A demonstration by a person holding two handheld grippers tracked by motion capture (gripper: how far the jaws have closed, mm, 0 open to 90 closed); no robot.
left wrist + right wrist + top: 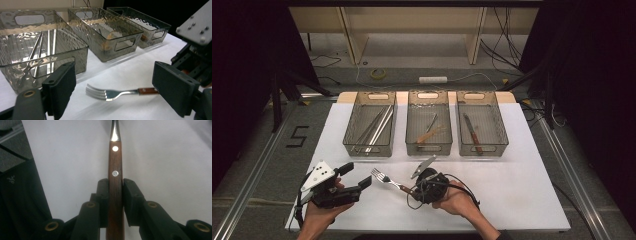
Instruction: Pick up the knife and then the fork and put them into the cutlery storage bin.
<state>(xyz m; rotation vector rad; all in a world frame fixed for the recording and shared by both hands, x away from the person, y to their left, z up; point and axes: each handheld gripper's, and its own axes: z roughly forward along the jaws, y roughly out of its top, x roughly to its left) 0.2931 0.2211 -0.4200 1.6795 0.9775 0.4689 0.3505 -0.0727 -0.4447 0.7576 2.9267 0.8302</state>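
A fork (385,178) with a brown wooden handle (115,167) and steel tines (100,93) is held low over the white table sheet, tines pointing left. My right gripper (407,190) is shut on the handle, and in the right gripper view (115,188) both pads press its sides just below the second rivet. My left gripper (357,175) stands open at the front left, a short way from the tines. In the left gripper view (117,87) its jaws stand wide apart with the fork farther off between them, untouched.
Three clear bins stand in a row at the back. The left bin (368,148) holds long metal rods (377,127), the middle bin (429,148) a wood-handled utensil (430,134), and the right bin (482,148) a brown-handled knife (472,132). White sheet (517,185) stretches to the right.
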